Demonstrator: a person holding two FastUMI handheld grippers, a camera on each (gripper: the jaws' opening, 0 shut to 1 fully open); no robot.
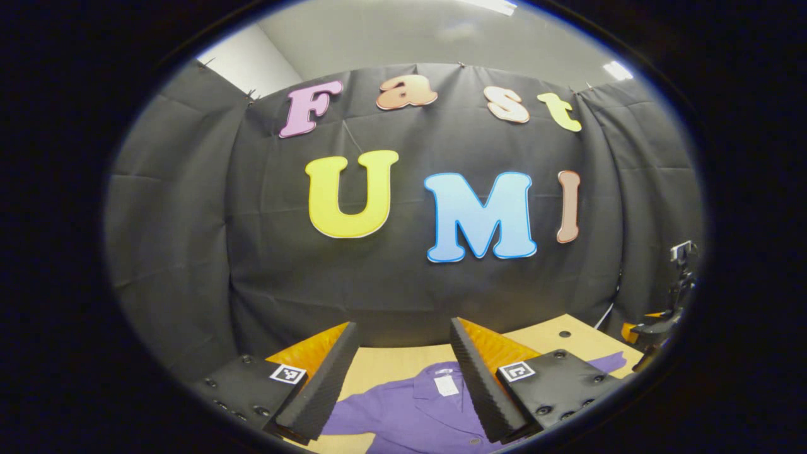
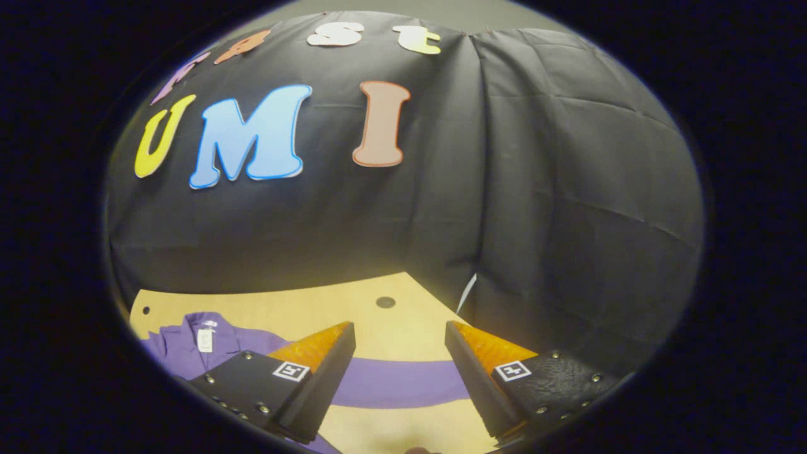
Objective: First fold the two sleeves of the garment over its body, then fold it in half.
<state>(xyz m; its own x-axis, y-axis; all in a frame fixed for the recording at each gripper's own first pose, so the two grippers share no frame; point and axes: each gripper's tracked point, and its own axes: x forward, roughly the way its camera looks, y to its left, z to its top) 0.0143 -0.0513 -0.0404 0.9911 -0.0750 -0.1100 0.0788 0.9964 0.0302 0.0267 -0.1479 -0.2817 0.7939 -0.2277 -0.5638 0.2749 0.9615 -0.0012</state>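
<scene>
A purple collared shirt (image 1: 410,410) lies flat on the light wooden table (image 1: 391,364), collar toward the back wall, a white tag at its neck. My left gripper (image 1: 403,337) hovers open above the collar area with nothing between its fingers. In the right gripper view the same shirt (image 2: 189,343) shows at the lower left, and one purple sleeve (image 2: 403,381) stretches out to the right across the table. My right gripper (image 2: 400,337) hangs open above that sleeve, its fingers apart and holding nothing.
The table (image 2: 328,306) has small dark holes (image 2: 385,302) near its back edge, which meets the black cloth wall. A stand with a small device (image 1: 681,277) rises off the table's right side in the left gripper view.
</scene>
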